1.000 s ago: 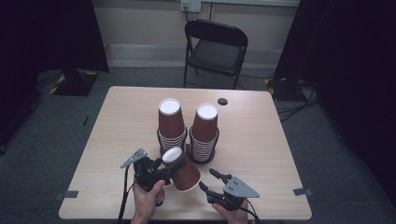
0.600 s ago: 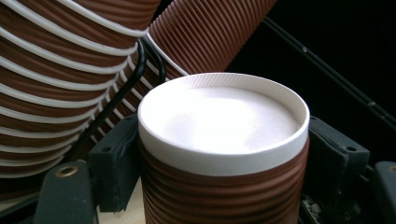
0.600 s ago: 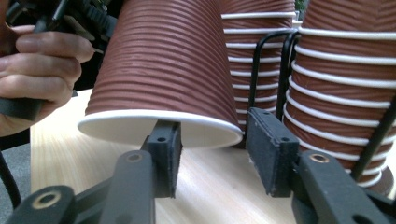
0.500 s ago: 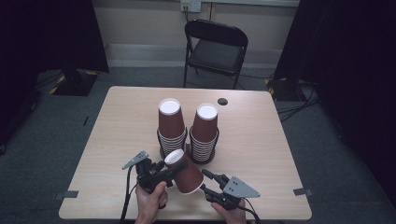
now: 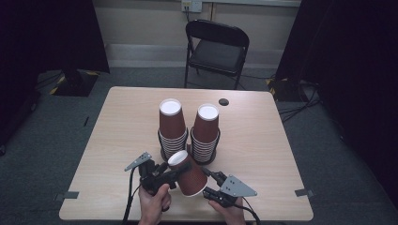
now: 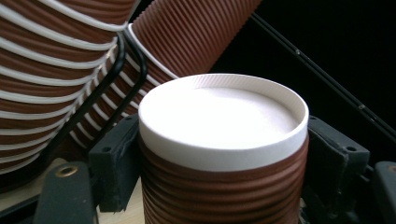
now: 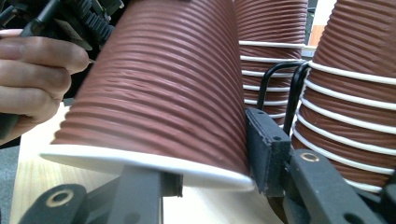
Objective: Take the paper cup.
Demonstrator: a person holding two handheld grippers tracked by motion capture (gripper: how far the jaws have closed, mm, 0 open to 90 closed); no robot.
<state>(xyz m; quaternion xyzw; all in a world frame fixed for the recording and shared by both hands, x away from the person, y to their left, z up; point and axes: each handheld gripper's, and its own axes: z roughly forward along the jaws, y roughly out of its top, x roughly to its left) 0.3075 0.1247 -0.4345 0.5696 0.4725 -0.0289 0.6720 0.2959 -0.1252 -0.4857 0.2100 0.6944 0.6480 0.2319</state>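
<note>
Closure of the right tongs (image 5: 210, 174) had just brought their jaws in around the wide rim of the tilted ribbed cup (image 5: 187, 172), whose narrow base the left tongs (image 5: 170, 169) clamped tight just before the two stacks (image 5: 170, 123), so a handover or pull-apart looked imminent.

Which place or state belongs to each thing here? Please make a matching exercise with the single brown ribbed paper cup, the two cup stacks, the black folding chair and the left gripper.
1. single brown ribbed paper cup
2. two stacks of brown ribbed paper cups
3. black metal folding chair
4. left gripper

A. beyond the table's far edge
B. tilted, white bottom upward
C. shut on the single cup
D. upside down in black wire holders

Pairs: 1-B, 2-D, 3-A, 4-C
</note>
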